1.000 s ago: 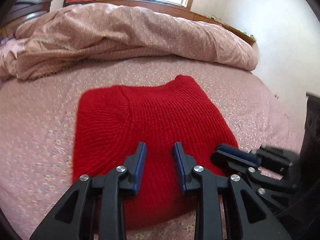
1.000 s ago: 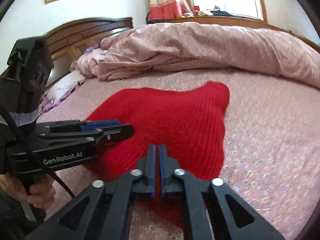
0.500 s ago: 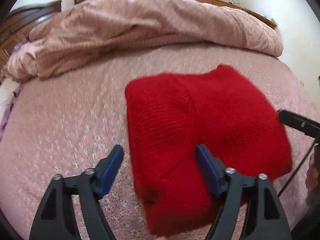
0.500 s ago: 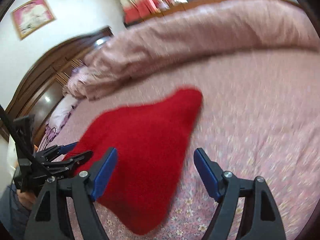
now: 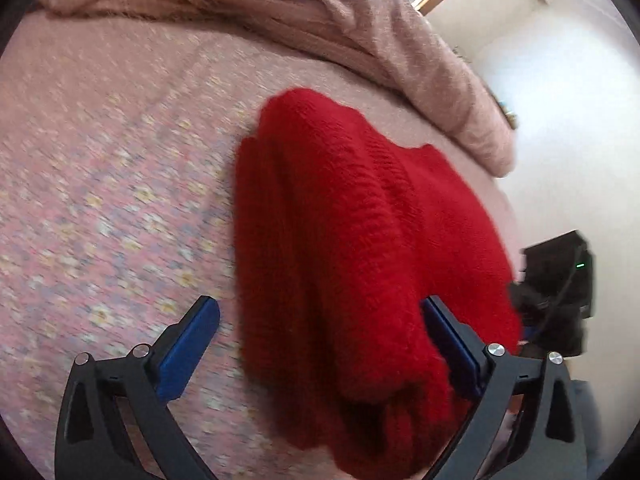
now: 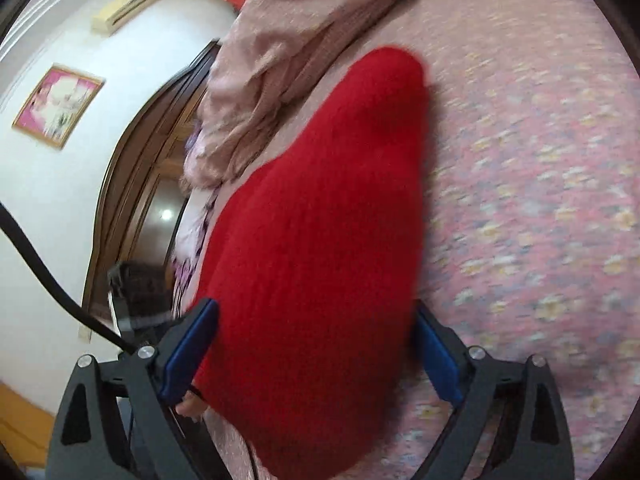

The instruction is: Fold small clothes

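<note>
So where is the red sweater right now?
The red sweater lies folded on the floral bedsheet, centre-frame in both wrist views, between each set of open tongs, with the pink quilt bunched behind it.

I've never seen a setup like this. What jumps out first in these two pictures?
The bright red knitted sweater, folded into a thick bundle on the pink flowered bedsheet. Next, the black tools with blue pads: the left tool and right tool each stand wide open around its near end. Behind lies a rumpled pink quilt.
</note>
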### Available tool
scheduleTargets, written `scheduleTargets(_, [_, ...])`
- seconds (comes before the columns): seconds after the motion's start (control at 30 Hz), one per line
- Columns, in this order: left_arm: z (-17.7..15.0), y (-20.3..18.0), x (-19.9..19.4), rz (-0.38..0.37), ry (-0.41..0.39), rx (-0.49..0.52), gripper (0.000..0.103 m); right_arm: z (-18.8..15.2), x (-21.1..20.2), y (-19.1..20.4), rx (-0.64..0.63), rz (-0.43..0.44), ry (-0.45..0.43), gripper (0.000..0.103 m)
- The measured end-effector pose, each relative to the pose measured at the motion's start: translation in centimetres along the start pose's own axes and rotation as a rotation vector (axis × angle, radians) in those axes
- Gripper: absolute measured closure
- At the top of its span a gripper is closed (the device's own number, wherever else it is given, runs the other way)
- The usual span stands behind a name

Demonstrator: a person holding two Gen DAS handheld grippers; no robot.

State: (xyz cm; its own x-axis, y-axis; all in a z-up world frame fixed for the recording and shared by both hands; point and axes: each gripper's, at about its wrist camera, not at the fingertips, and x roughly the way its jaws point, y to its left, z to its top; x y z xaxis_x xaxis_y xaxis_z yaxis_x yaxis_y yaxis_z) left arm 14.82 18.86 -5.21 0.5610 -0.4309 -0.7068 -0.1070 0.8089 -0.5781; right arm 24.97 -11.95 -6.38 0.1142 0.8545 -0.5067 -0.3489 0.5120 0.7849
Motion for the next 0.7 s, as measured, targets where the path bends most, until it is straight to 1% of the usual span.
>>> scheduleTargets(0.03, [-0.1, -0.2, 0.1, -0.011, 0.005, -0.001, 0.007, -0.2, 0.4, 0.5, -0.026, -0.024, -0.001, 0.008])
scheduleTargets(0.1, [-0.3, -0.7, 0.4, -0.002, -0.001, 0.014, 0.008, -0.4, 0.7, 0.6, -0.029, -0.033, -0.017, 0.011])
scheduleTargets(0.13, [-0.4, -0.9, 0.6, -0.01, -0.007, 0.017, 0.014, -0.4, 0.7, 0.6, -0.024, -0.033, -0.025, 0.014])
scheduleTargets(0.17, [-0.5, -1.0, 0.8, -0.032, -0.01, 0.005, 0.017, -0.4, 0.9, 0.7, -0.024, -0.035, -0.029, 0.016])
scheduleTargets(0.2, [-0.5, -1.1, 0.9, -0.045, -0.013, -0.009, 0.024, -0.5, 0.9, 0.8, -0.026, -0.04, -0.035, 0.019])
scheduleTargets(0.23, [-0.6, -1.1, 0.8, -0.06, -0.023, -0.021, 0.034, -0.5, 0.8, 0.8, -0.027, -0.044, -0.038, 0.022])
scheduleTargets(0.27, [-0.3, -1.2, 0.8, -0.069, -0.028, -0.02, 0.038, -0.6, 0.7, 1.0, -0.033, -0.052, -0.043, 0.023])
scheduleTargets(0.3, [-0.2, -1.4, 0.7, -0.072, -0.033, -0.014, 0.046, -0.6, 0.5, 1.1, -0.041, -0.06, -0.047, 0.025])
scheduleTargets(0.33, [-0.1, -1.5, 0.6, -0.071, -0.038, -0.007, 0.051, -0.6, 0.5, 1.7, -0.063, -0.078, -0.048, 0.026])
scheduleTargets(0.43, [-0.3, -1.8, -0.4, -0.058, -0.062, 0.019, 0.057, -0.1, -0.1, 2.6, -0.117, -0.114, -0.054, 0.029])
scheduleTargets(0.5, [-0.2, -2.4, -0.8, -0.055, -0.081, 0.027, 0.058, 0.2, -0.7, 3.1, -0.143, -0.13, -0.06, 0.03])
scheduleTargets(0.6, [0.4, -3.5, -1.1, -0.057, -0.099, 0.043, 0.059, 0.8, -1.4, 4.0, -0.184, -0.151, -0.072, 0.031])
scheduleTargets(0.7, [1.0, -5.0, -1.1, -0.067, -0.126, 0.05, 0.059, 1.5, -2.7, 4.3, -0.201, -0.159, -0.108, 0.032])
